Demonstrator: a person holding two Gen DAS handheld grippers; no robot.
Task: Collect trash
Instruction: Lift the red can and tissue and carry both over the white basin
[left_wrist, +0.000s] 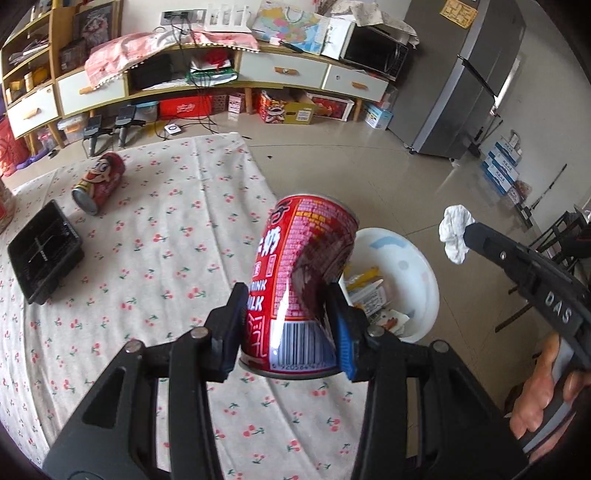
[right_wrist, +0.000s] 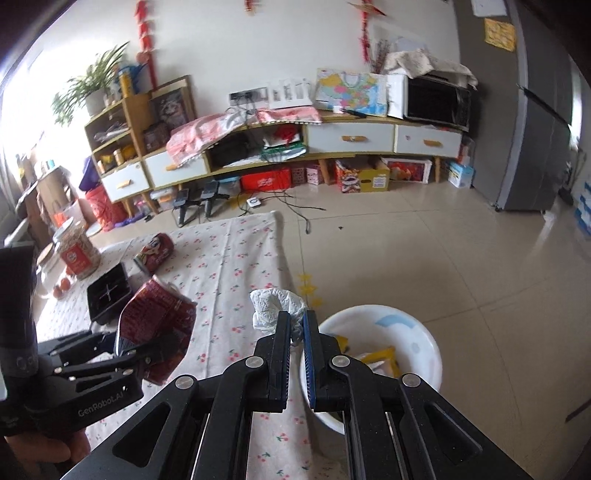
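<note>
A: Nearest, what do the jaws hold?
B: Left gripper (left_wrist: 288, 325) clamps a dented red can (left_wrist: 301, 280) above the cherry-print cloth (left_wrist: 155, 266); right gripper (right_wrist: 295, 332) pinches a crumpled white tissue (right_wrist: 273, 304).
A: Beyond them?
B: White basin (right_wrist: 424, 343) with wrappers on the floor; farther, black tray (left_wrist: 44, 251), then a second can (left_wrist: 99, 182) lying on the cloth.

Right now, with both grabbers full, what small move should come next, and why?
Probably carry the tissue in the right gripper a little further over the white basin and let go: it hangs just short of the rim, and wrappers already lie inside.
</note>
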